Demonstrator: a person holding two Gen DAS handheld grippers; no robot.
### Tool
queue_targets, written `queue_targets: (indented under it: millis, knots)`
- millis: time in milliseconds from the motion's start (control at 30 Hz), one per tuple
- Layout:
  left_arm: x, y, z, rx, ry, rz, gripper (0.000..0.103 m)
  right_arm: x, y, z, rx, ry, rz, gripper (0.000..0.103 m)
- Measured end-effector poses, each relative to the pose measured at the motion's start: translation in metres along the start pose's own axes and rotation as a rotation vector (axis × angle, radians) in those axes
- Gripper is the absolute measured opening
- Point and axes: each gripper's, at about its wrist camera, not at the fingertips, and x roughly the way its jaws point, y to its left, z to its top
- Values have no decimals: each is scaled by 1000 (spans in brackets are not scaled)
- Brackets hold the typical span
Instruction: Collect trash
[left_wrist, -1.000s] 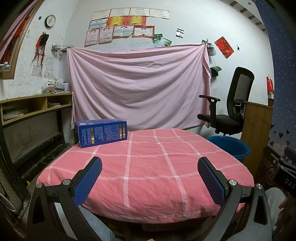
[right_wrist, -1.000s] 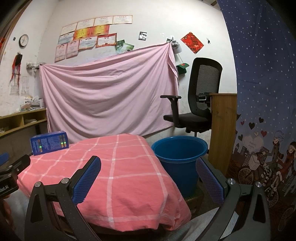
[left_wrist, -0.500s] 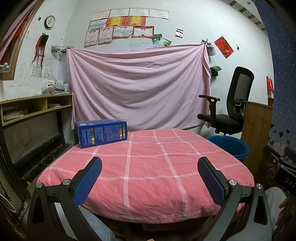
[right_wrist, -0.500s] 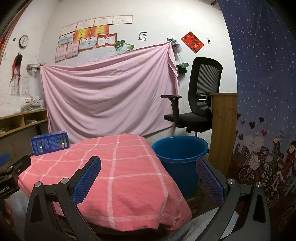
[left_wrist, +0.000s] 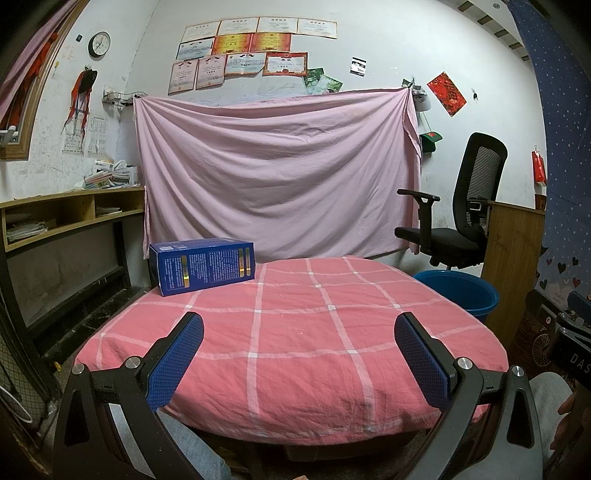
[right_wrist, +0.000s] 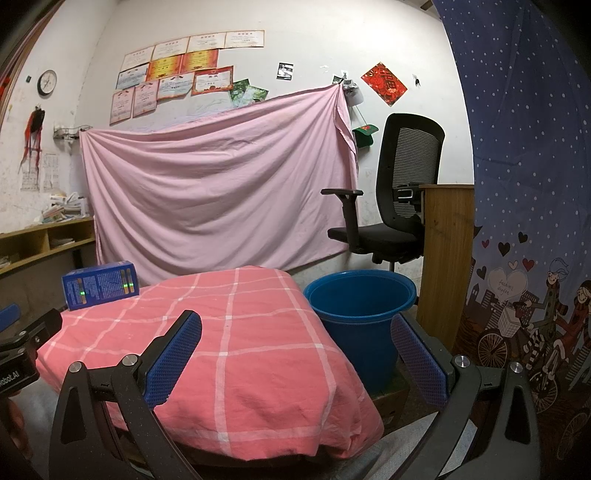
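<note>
A blue cardboard box (left_wrist: 202, 265) lies on its side at the far left corner of the table with the pink checked cloth (left_wrist: 295, 332); it also shows in the right wrist view (right_wrist: 99, 284). A blue plastic bucket (right_wrist: 360, 314) stands on the floor at the table's right side, partly seen in the left wrist view (left_wrist: 460, 293). My left gripper (left_wrist: 299, 350) is open and empty, held at the table's near edge. My right gripper (right_wrist: 295, 354) is open and empty, held over the table's near right corner beside the bucket.
A black office chair (right_wrist: 395, 206) and a wooden panel (right_wrist: 448, 258) stand behind the bucket. A pink sheet (left_wrist: 277, 173) hangs on the back wall. Wooden shelves (left_wrist: 66, 218) run along the left wall. A patterned blue curtain (right_wrist: 528, 184) hangs on the right.
</note>
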Motion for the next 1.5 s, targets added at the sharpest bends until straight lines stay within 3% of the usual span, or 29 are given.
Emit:
queue_targets:
  millis: [1500]
  knots:
    - [1, 2, 1, 2, -1, 1, 101, -1, 1, 0, 1, 1, -1, 103]
